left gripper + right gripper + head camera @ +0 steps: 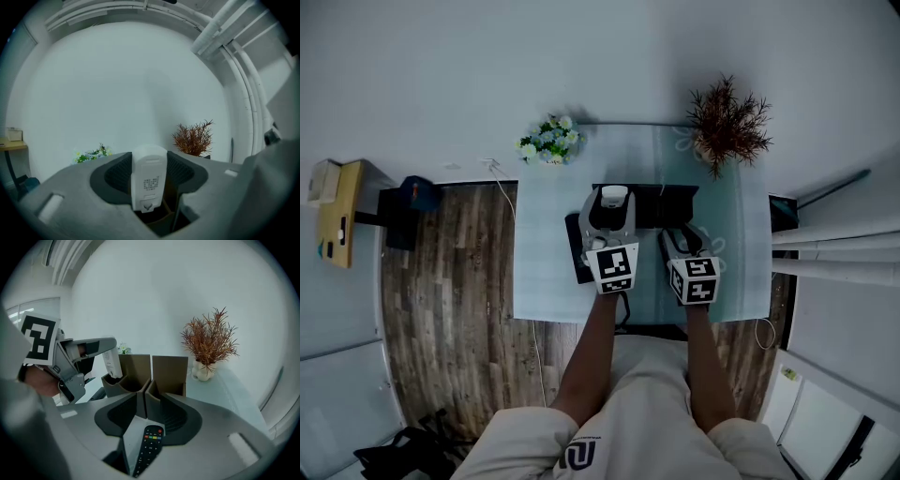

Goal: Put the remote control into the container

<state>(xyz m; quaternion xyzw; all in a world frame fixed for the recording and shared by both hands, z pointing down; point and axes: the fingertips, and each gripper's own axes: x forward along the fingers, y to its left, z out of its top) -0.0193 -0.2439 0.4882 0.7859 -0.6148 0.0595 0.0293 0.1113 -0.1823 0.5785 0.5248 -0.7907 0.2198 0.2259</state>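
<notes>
White remote (111,363) upright in left tool (150,175) — long axis vertical

Left gripper (107,348) with white remote (112,363) hangs over the container's (161,373) leftmost compartment; compartments beside it stand open above. Dried plant (209,341) stands well aside.

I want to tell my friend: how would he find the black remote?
Find the table with the pale cloth, then the right gripper in front of the brown boxes. The black remote sits in its jaws; unlike the white remote, it has coloured buttons.
</notes>
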